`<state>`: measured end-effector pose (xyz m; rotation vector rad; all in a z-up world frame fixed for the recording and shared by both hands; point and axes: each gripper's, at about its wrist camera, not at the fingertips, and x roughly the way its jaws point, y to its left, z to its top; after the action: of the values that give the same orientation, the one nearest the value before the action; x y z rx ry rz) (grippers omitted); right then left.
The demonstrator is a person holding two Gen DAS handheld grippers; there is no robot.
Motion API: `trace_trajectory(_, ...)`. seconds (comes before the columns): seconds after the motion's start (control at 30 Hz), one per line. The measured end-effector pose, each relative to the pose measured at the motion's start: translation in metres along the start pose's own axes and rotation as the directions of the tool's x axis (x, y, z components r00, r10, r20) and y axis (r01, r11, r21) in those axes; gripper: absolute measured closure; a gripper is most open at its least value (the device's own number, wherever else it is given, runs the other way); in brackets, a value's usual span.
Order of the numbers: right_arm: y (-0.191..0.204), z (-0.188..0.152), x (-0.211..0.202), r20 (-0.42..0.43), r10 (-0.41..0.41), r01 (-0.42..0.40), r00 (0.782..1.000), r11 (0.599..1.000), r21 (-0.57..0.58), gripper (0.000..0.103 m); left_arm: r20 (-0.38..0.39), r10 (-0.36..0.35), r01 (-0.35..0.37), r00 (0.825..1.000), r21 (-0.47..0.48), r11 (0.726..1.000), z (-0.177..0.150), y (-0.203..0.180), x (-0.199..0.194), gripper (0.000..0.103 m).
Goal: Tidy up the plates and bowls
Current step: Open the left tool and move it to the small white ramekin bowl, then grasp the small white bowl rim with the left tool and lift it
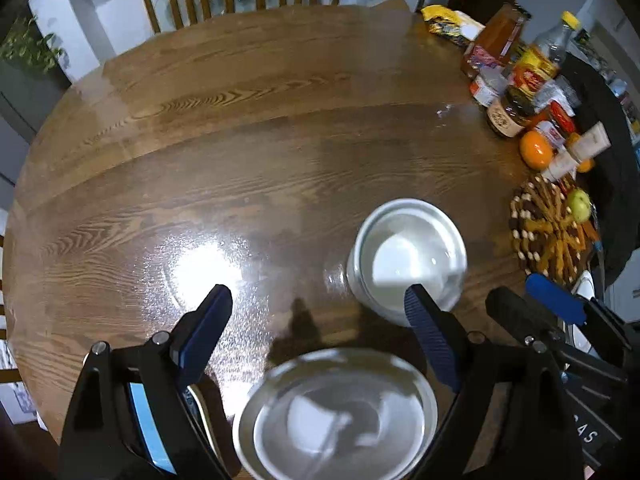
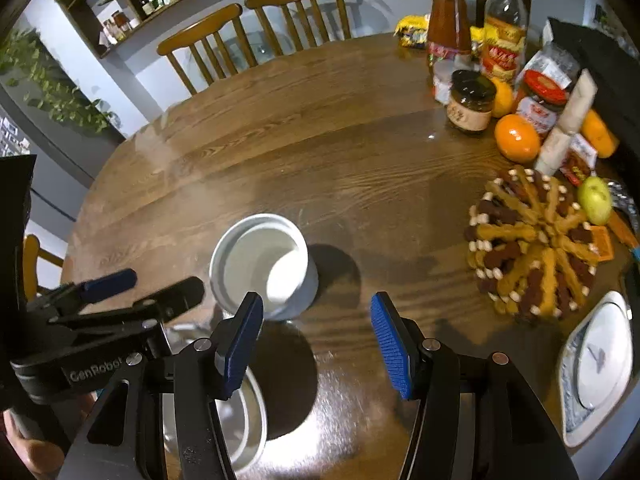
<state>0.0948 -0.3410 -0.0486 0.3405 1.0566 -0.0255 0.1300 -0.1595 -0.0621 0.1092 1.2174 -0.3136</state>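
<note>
The white bowl (image 1: 408,254) stands upright on the wooden worktop (image 1: 240,152), and everything here is placed from it. In the left wrist view, well to its left lies a broad bare stretch of wood with a bright glare patch, running out to the rounded worktop edge. The left gripper (image 1: 320,300) has its jaws wide apart with nothing between the pads; its right pad overlaps the bowl's near rim in the picture, though whether it touches cannot be told. Nearer than the bowl, low between the two jaws, sits a wider, shallower bowl (image 1: 336,416), blurred and cut off by the lower edge. A flat dish under the left jaw is mostly hidden. Just right of the white bowl the right gripper (image 1: 532,304) comes in, partly cut off.

In the right wrist view, the white bowl (image 2: 262,264) lies beyond and to the left of the right gripper (image 2: 316,312), whose jaws stand apart and empty; its left pad crosses the bowl's near edge. Left of the bowl the left gripper (image 2: 148,284) shows from the side. Right of the bowl comes open wood, then a beaded trivet (image 2: 536,244), and past it, near the worktop edge, a plate (image 2: 600,364) with a patterned rim, partly cut off. Beyond the trivet crowd jars, bottles and an orange (image 2: 516,138).
</note>
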Motion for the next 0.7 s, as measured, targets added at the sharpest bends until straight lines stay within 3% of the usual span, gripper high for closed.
trace_trajectory(0.3, -0.008, 0.014, 0.029, -0.067, 0.05, -0.049, 0.997, 0.999, 0.017, 0.046, -0.057, -0.008, 0.008, 0.998, -0.014, 1.0, 0.012, 0.0, 0.021, 0.02)
trace_trajectory(0.7, -0.005, 0.018, 0.042, -0.099, 0.062, -0.062, 0.993, 0.998, 0.001, 0.051, -0.083, -0.005, 0.007, 0.997, 0.032, 0.999, 0.011, -0.004, 0.035, 0.033)
